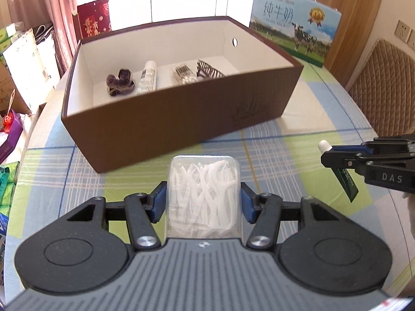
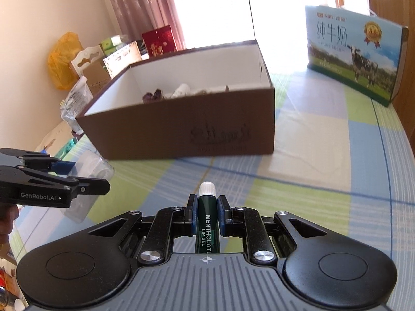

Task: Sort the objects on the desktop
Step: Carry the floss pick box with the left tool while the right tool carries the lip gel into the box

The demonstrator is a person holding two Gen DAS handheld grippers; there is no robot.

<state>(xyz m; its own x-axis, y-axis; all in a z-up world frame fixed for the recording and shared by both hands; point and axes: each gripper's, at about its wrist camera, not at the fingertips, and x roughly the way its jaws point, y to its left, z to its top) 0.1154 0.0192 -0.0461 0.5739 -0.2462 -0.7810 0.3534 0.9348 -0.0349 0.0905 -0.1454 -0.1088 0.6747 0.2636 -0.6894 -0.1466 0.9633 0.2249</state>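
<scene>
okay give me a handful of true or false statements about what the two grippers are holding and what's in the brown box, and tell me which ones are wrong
1. The left gripper is shut on a clear case of floss picks. True.
2. The right gripper holds a red marker. False: it is shut on a dark green lip gel tube with a white cap.
3. The brown box has nothing in it. False: several items lie inside, among them a white tube and a dark purple object.
4. A milk carton box with a cow picture stands on the table behind the brown box. True.
5. The case of floss picks is already inside the brown box. False: it is held in front of the box, outside it.
</scene>
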